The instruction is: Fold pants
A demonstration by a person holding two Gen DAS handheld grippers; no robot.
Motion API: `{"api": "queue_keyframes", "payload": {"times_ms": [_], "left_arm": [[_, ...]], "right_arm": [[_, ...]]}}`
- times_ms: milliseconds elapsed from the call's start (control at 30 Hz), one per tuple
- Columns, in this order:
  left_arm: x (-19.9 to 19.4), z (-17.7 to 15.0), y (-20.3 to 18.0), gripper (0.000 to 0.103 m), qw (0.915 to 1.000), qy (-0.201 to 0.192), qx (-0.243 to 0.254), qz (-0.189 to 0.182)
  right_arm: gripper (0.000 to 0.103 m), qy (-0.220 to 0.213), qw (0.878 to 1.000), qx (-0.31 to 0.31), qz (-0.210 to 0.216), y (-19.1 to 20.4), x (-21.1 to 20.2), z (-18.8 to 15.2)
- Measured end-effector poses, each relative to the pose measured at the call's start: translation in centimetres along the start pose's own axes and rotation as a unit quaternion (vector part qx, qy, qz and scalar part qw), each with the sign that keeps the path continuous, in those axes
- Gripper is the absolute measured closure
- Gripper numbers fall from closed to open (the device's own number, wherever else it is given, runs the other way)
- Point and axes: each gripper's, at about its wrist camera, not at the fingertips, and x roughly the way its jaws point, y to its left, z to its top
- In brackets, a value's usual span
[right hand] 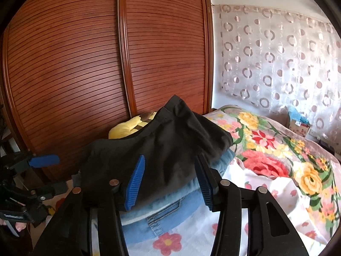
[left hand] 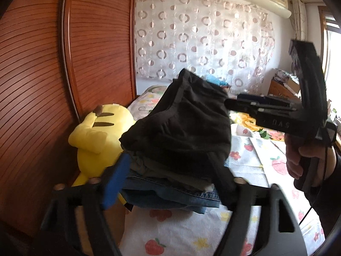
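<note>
Folded black pants (left hand: 181,123) lie on top of a stack of folded clothes, with grey-green trousers and blue jeans (left hand: 170,194) under them, on the bed. My left gripper (left hand: 170,177) is open, its blue-padded fingers (left hand: 116,181) either side of the stack's near edge. In the right wrist view the black pants (right hand: 157,149) sit over the jeans (right hand: 162,213). My right gripper (right hand: 168,183) is open, its fingers astride the stack's end. The right gripper also shows from the side in the left wrist view (left hand: 240,104), close to the pants' right edge.
A yellow plush toy (left hand: 96,140) lies left of the stack against the wooden wardrobe doors (left hand: 42,85). The bed has a white floral sheet (left hand: 191,230) and a flowered quilt (right hand: 277,149). A curtain (left hand: 202,38) hangs behind.
</note>
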Motion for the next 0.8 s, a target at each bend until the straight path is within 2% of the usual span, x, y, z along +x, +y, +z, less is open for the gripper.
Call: {"api": "queue_keyframes", "payload": {"times_ms": [200, 400, 533, 700, 800], "left_arm": [[-1.1, -0.4, -0.3, 0.023, 0.9999, -0.007, 0.007, 0.009], [-1.9, -1.1, -1.4, 0.023, 0.9997, -0.013, 0.021, 0.007], [-2.1, -1.4, -2.2, 0.023, 0.9993, -0.012, 0.030, 0.019], [-2.1, -1.9, -2.5, 0.023, 0.9996, -0.005, 0.026, -0.010], [-2.5, -2.3, -3.3, 0.023, 0.9993, -0.010, 0.033, -0.014]], "right_arm": [[0.039, -0.001, 1.000, 0.005, -0.006, 0.7, -1.5, -1.0], [0.035, -0.003, 1.000, 0.012, -0.025, 1.7, -3.4, -2.1], [0.035, -0.009, 0.999, 0.021, -0.037, 2.4, -5.4, -3.3], [0.034, -0.009, 0.998, 0.038, -0.055, 3.1, -7.3, -4.8], [0.034, -0.006, 0.996, 0.043, -0.076, 3.7, -8.4, -5.7]]}}
